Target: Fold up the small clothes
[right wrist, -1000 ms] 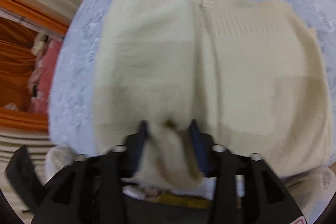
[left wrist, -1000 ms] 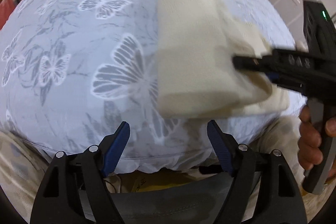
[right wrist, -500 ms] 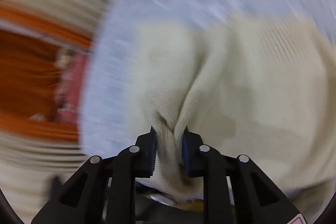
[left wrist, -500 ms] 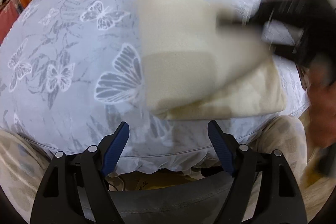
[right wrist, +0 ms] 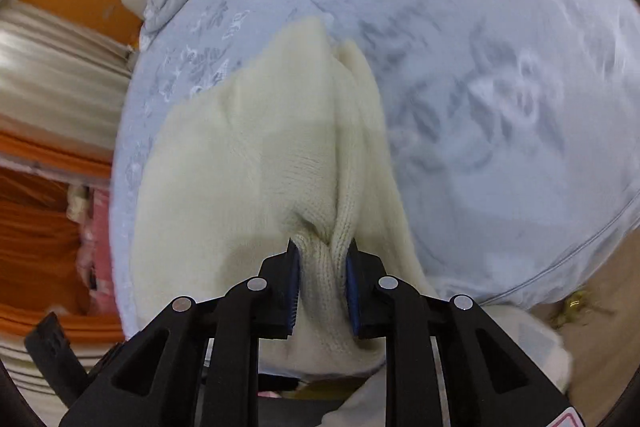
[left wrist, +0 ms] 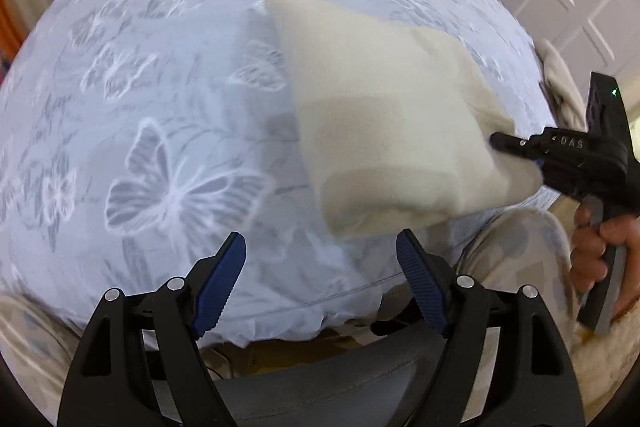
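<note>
Right gripper (right wrist: 322, 259): fingers pinching a bunched edge of the folded cream knit sweater (left wrist: 384, 115). Sweater lies on the butterfly-print bed sheet (left wrist: 160, 87), long axis running away from the bed's near edge. Left gripper (left wrist: 320, 267): fingers spread, holding nothing.

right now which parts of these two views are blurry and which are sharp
Left wrist view: the left tongs are sharp, the cream knit garment is smeared along its edges, the butterfly bedsheet slightly soft. Right wrist view: the knit ribs pinched in the right tongs are crisp, while the sheet at right and the orange curtain streak with motion blur. Both views bulge from fisheye distortion.
</note>
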The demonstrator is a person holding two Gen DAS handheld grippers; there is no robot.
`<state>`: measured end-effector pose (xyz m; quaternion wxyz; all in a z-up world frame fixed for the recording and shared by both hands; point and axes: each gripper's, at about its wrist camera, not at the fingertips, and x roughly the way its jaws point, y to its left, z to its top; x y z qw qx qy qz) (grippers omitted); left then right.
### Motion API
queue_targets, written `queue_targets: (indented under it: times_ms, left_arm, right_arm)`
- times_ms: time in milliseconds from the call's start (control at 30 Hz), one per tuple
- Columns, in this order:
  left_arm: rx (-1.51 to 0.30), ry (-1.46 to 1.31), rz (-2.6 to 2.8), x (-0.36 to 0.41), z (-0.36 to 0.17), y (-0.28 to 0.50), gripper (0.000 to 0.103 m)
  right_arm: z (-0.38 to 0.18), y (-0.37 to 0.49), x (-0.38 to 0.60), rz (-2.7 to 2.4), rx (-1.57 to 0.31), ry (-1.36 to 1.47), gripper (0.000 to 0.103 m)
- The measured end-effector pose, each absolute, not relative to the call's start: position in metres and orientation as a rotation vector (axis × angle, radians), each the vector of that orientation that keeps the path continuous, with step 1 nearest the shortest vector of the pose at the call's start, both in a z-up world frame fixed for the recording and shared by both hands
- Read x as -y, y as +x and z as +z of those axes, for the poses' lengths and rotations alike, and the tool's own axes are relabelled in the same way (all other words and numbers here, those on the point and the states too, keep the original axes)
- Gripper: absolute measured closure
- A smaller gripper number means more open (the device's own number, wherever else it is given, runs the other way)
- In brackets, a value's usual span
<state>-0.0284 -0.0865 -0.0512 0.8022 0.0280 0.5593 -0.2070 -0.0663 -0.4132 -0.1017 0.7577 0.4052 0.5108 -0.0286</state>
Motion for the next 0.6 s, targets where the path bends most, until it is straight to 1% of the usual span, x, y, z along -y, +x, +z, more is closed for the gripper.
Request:
queue_targets:
  times_ms: [67,133,200,233,300,333,367,433,500,567,600]
  left_arm:
    - [-1.185,0.109,-0.424,0.099,-0.054,-0.026,0.021]
    - [-1.183,0.116,-0.406,0.108,-0.058,-0.021,0.022]
    - [-1.151,0.135,-0.411,0.114,-0.056,-0.016,0.046]
    - [-1.145,0.176,-0.408,0.12,-0.056,-0.014,0.051]
    - [-1.162,0.208,-0.365,0.123,-0.063,-0.006,0.073]
    - [-1.183,0.19,-0.352,0.119,-0.068,-0.002,0.073]
    - [-1.209,0.152,-0.343,0.113,-0.073,0.003,0.073]
    - [-1.275,0.088,-0.329,0.102,-0.088,0.008,0.072]
    - [-1.279,0.118,-0.32,0.102,-0.095,0.005,0.071]
    - [-1.263,0.112,-0.332,0.1,-0.092,0.002,0.067]
    - [-1.27,0.083,-0.345,0.095,-0.089,0.001,0.067]
  right_arm:
    - [-0.097,-0.066,0.408,-0.05,-1.1,0.871,0.085]
    - [-0.083,-0.064,0.409,-0.014,-1.051,0.892,0.084]
    - [-0.055,-0.063,0.407,0.044,-0.96,0.919,0.085]
    - [-0.043,-0.063,0.411,0.066,-0.927,0.904,0.085]
    - [-0.041,-0.062,0.411,0.036,-0.954,0.845,0.085]
    - [-0.052,-0.059,0.414,0.001,-1.01,0.807,0.085]
    - [-0.079,-0.056,0.416,-0.038,-1.126,0.773,0.085]
    - [-0.114,-0.054,0.41,-0.019,-1.254,0.787,0.084]
    - [-0.106,-0.055,0.413,-0.018,-1.237,0.792,0.081]
    - [-0.091,-0.058,0.415,-0.057,-1.216,0.746,0.072]
    - [-0.081,-0.06,0.414,-0.086,-1.196,0.714,0.071]
